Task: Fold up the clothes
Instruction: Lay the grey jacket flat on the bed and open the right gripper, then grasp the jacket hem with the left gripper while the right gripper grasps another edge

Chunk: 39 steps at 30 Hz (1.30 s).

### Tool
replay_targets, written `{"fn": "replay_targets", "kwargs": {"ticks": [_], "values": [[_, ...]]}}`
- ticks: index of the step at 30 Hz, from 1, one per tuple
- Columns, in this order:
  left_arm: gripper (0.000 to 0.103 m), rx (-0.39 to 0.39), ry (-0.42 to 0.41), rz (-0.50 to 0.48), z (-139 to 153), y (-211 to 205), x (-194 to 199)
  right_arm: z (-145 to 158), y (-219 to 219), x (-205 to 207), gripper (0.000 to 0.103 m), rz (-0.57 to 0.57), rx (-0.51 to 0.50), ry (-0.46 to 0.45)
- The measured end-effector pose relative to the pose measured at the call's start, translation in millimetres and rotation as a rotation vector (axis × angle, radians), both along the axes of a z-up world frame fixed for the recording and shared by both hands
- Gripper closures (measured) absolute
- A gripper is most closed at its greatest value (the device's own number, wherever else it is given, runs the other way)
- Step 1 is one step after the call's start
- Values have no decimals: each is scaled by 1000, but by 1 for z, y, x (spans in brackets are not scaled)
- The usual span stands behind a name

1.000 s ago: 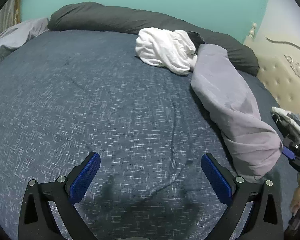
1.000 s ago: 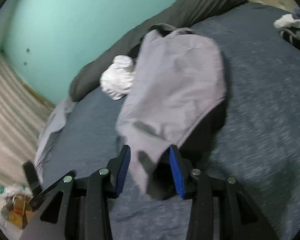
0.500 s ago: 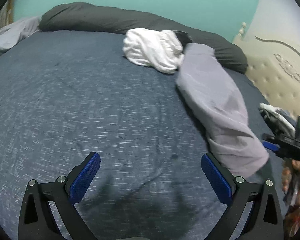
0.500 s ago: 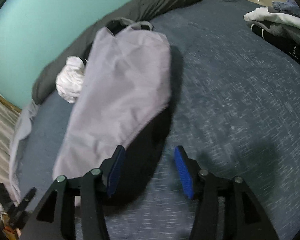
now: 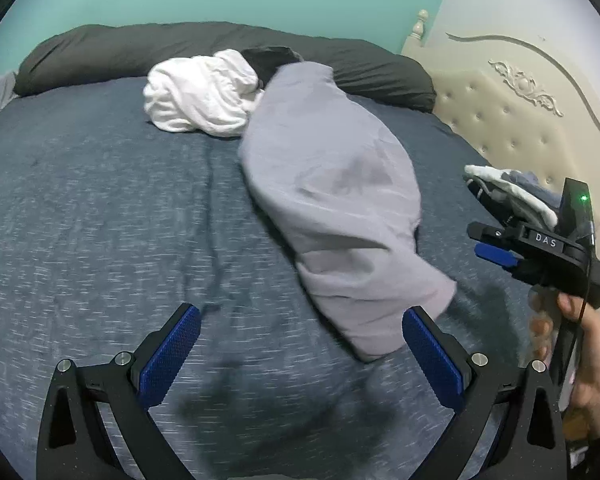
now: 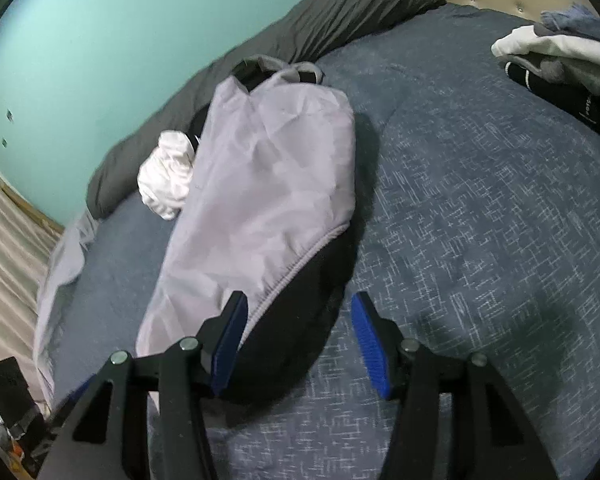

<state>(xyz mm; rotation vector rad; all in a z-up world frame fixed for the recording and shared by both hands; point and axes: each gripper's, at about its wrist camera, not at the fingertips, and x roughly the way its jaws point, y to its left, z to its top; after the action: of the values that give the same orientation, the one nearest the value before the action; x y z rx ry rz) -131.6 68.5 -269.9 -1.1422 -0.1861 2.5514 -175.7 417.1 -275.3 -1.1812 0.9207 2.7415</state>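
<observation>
Grey garment [image 5: 332, 200] sprawls unfolded; white one [image 5: 200, 96] bunched; stack [image 6: 560, 60] aside. Left gripper [image 5: 300, 356], right gripper [image 6: 296, 344] gape, holding nothing.

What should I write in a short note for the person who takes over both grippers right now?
Left gripper: open, empty, above the blue bedspread.
Right gripper: open, holds nothing; the lilac garment lies just ahead of it.
The garment lies stretched along the bed, its far end beside the white garment.
A pile of clothes sits near the headboard.
Done: the lilac garment is laid out.
Left: fold it, then the crumpled white one.
</observation>
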Motion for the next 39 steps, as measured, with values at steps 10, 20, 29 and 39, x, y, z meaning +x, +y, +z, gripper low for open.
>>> {"fn": "replay_targets", "kwargs": {"ticks": [10, 20, 29, 39], "values": [[0, -98, -9, -65, -5, 40, 9, -9, 8, 22, 47, -36, -30, 121], [0, -225, 0, -95, -18, 80, 4, -30, 18, 31, 47, -44, -88, 157], [0, -247, -16, -77, -31, 85, -14, -40, 20, 27, 47, -35, -94, 159], [9, -252, -22, -97, -35, 78, -27, -41, 21, 24, 47, -38, -91, 172]]}}
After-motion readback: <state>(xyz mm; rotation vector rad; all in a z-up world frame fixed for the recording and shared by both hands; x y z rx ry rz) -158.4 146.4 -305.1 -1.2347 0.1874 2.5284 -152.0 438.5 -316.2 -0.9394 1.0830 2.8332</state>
